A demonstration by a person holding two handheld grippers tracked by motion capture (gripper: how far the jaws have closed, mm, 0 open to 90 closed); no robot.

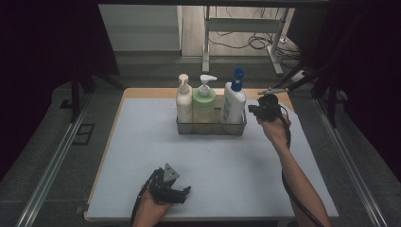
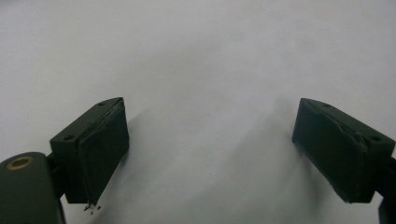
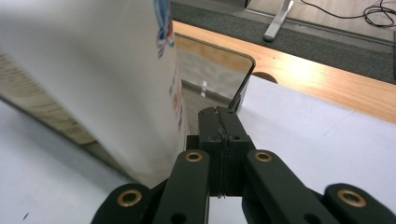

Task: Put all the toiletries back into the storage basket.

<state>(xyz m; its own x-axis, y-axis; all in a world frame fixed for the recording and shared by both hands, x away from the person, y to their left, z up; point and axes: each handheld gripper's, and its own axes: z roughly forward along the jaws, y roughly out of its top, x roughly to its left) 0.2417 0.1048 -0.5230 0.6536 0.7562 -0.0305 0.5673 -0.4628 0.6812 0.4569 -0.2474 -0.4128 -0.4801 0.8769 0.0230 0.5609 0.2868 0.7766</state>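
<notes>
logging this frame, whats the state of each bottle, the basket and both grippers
cream pump bottle: upright in basket, left end
green pump bottle: upright, middle
white bottle, blue pump: upright, right end
wire basket: on table, holds all three
left gripper: open, nothing between the pads
right gripper: shut at basket's right end

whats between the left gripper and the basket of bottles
Nothing: in the high view, bare white mat runs from the left gripper to the basket.

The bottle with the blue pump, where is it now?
In the high view, the bottle with the blue pump stands at the right end of the wire basket, beside the green bottle.
</notes>
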